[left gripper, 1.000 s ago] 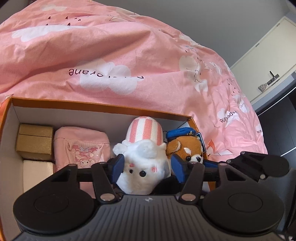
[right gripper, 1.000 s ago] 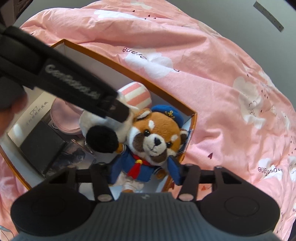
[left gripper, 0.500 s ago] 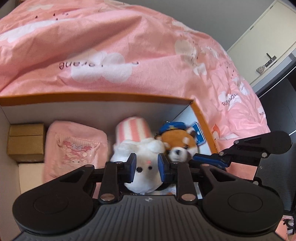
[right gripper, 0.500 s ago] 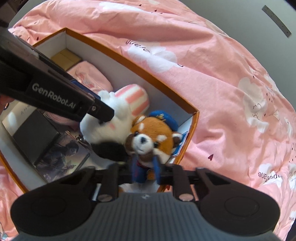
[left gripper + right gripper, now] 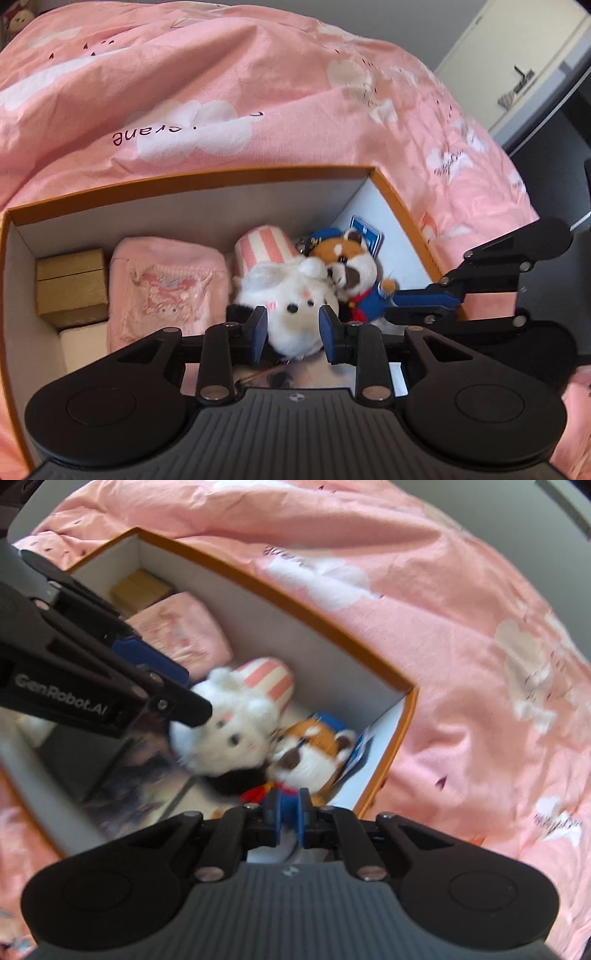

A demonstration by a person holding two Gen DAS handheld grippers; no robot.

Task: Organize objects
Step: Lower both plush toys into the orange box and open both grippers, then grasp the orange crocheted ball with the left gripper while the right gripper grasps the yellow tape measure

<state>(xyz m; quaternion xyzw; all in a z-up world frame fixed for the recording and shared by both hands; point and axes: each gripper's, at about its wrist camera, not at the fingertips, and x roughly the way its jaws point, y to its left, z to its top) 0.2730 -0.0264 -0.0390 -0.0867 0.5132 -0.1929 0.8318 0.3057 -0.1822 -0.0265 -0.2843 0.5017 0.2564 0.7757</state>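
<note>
A white plush with a pink-striped hat (image 5: 291, 306) and a red panda plush in a blue jacket (image 5: 351, 266) lie side by side in the right end of an orange-rimmed box (image 5: 221, 177). My left gripper (image 5: 293, 328) has the white plush's head between its blue pads, which touch it on both sides while the jaws are opening slightly. In the right wrist view, my right gripper (image 5: 289, 812) is shut on the blue jacket of the red panda plush (image 5: 314, 749), beside the white plush (image 5: 229, 731). The right gripper's fingers (image 5: 424, 299) reach in from the right.
Also in the box are a pink pouch (image 5: 166, 288), a gold box (image 5: 70, 284), a white block (image 5: 81, 343) and a printed picture card (image 5: 140, 782) on the bottom. A pink cloud-print duvet (image 5: 258, 92) surrounds the box. A cabinet (image 5: 535, 74) stands at the far right.
Both grippers went from wide open to closed: the left on the white plush's head, the right on the red panda's body. The two plushes have tipped and shifted a little.
</note>
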